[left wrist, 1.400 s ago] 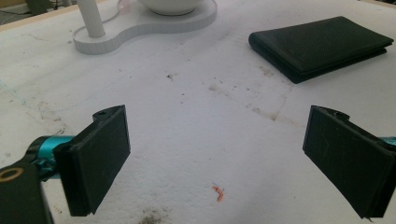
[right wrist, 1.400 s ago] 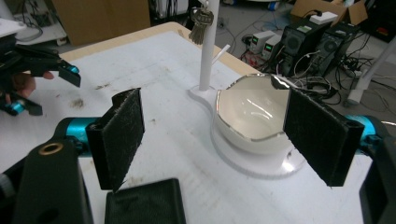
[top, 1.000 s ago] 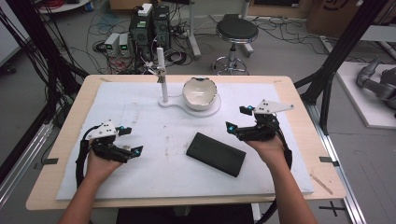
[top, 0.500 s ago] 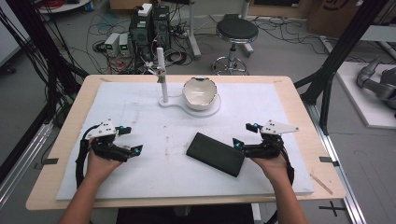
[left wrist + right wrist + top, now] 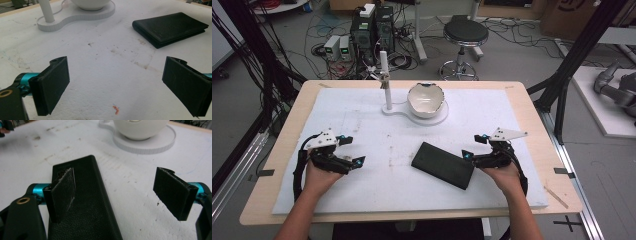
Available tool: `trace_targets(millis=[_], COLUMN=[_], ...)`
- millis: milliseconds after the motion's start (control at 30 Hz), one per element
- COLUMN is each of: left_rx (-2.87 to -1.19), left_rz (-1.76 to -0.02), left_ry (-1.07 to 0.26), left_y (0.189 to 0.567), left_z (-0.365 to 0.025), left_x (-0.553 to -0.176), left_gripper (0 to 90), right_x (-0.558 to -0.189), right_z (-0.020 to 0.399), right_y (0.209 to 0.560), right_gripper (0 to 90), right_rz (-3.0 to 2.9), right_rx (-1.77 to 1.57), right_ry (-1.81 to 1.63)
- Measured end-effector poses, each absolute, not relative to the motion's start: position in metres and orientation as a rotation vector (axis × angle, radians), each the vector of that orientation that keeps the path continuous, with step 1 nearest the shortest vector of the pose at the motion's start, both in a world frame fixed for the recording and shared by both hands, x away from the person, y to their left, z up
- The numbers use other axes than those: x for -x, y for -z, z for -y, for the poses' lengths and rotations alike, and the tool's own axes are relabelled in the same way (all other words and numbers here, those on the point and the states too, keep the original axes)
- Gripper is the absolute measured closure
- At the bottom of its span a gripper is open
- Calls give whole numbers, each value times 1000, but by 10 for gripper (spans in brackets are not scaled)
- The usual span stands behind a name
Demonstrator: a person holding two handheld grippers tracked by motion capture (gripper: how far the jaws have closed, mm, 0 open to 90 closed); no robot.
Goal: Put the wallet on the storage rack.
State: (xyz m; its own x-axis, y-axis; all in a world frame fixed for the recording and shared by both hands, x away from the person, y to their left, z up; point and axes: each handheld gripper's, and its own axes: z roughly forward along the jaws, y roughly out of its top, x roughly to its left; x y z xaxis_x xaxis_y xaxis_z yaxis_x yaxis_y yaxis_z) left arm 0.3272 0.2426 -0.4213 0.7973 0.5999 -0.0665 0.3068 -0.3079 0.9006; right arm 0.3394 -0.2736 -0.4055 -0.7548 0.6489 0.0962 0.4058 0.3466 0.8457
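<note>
Right gripper sits at the near right end of the wallet, its jaws spread wide and holding nothing. In the right gripper view one jaw stands over the wallet's leather while the other hangs over bare mat beside the wallet's long edge, so the wallet is not yet between them. This looks like the approach step of a pick-up: the gripper is lining up on the wallet and has not closed.

The next move, as I judge it, calls for shifting sideways so that both jaws straddle the wallet's edge, dropping low enough to catch its thin side, and then closing. Because the wallet lies flat, a grip on its corner or end seems likelier to hold than one across its broad face.

Left gripper rests well to the left of the wallet, jaws also wide apart and empty, pointing across the mat towards it.

The wallet is black, folded shut, slim, with a fine grained surface and rounded corners. It lies at a slant, well in front of the white bowl on its stand.
</note>
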Motion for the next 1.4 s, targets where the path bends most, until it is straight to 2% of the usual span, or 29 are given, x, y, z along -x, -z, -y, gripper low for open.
trace_targets(millis=[733, 767, 800, 833, 867, 1033, 1167, 1200, 1233, 1267, 1300, 1400], left_rx=[-1942, -1941, -1944, -1942, -1943, -1945, -1949, -1948, -1948, -1947, -1952, -1955], left_rz=[-675, -676, -676, -675, -674, -670, -668, -668, -666, -668, -667, -668], left_ry=[-338, -337, -335, -334, -333, -334, -338, -337, -337, -337, -336, -338], left_y=[423, 424, 423, 424, 424, 424, 423, 423, 423, 423, 424, 424], left_z=[-240, -240, -240, -239, -239, -239, -238, -238, -237, -237, -237, -236], left_x=[-325, -325, -325, -325, -325, -325, -324, -324, -324, -324, -324, -324], left_gripper=[74, 74, 74, 74, 74, 74, 74, 74, 74, 74, 74, 74], right_x=[-360, -359, -357, -357, -355, -350, -350, -350, -351, -351, -353, -352], right_z=[257, 258, 260, 260, 263, 265, 266, 267, 270, 270, 276, 279], right_y=[441, 442, 443, 443, 445, 447, 448, 448, 450, 450, 452, 452], right_gripper=[193, 217, 288, 288, 337, 336, 378, 404, 480, 480, 604, 695], right_rz=[-2745, -2742, -2742, -2742, -2749, -2737, -2723, -2720, -2703, -2703, -2685, -2670], right_rx=[-1000, -1002, -995, -995, -982, -1002, -1021, -1032, -1062, -1062, -1112, -1166], right_ry=[-1151, -1158, -1193, -1193, -1248, -1280, -1286, -1294, -1336, -1336, -1393, -1426])
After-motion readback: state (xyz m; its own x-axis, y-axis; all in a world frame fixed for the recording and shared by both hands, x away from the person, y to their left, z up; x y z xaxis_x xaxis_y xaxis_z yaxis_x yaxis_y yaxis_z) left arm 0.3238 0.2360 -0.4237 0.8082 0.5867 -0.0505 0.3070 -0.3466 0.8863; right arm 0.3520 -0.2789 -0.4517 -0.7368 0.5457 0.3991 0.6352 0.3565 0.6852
